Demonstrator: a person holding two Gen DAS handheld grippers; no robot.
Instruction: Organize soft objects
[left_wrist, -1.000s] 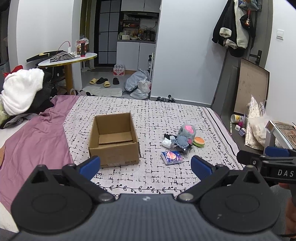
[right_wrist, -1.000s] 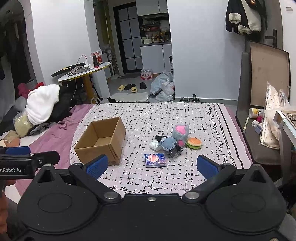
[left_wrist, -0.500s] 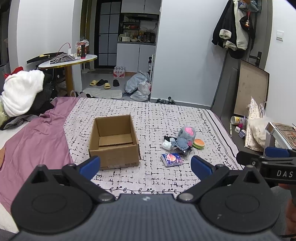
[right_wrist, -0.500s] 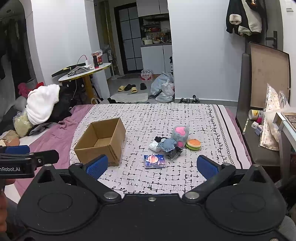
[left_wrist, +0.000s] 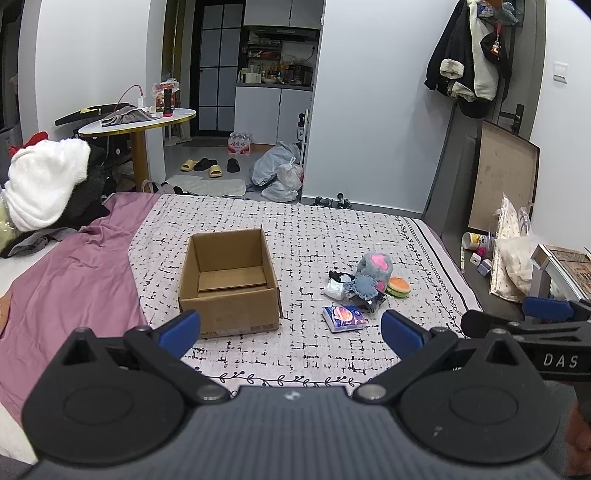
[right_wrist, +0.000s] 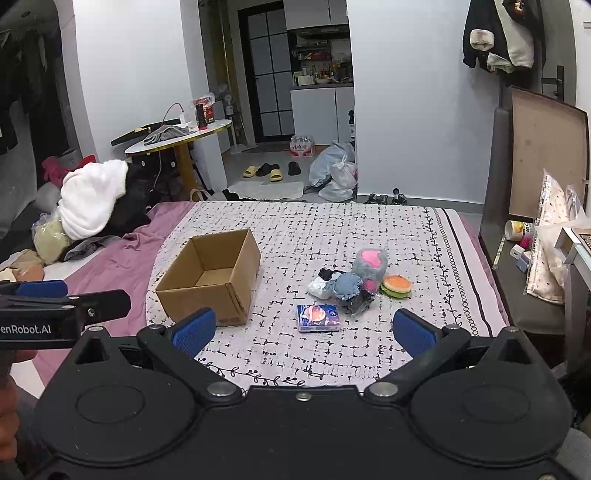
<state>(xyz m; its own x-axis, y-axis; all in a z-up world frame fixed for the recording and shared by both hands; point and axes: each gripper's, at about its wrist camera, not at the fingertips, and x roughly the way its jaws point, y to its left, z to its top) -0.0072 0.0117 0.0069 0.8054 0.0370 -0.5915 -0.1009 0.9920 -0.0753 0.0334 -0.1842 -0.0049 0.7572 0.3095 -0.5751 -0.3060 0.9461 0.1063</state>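
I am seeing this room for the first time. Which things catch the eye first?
An open cardboard box stands on the patterned bedspread. To its right lies a small heap of soft things: a grey and pink plush toy, a burger-shaped toy and a blue packet. Both grippers, left and right, are open.

Right of my open, empty cardboard box (left_wrist: 229, 280) on the bed: grey-pink plush (left_wrist: 373, 266), burger toy (left_wrist: 398, 285), tissue pack (left_wrist: 344, 318), all clustered.
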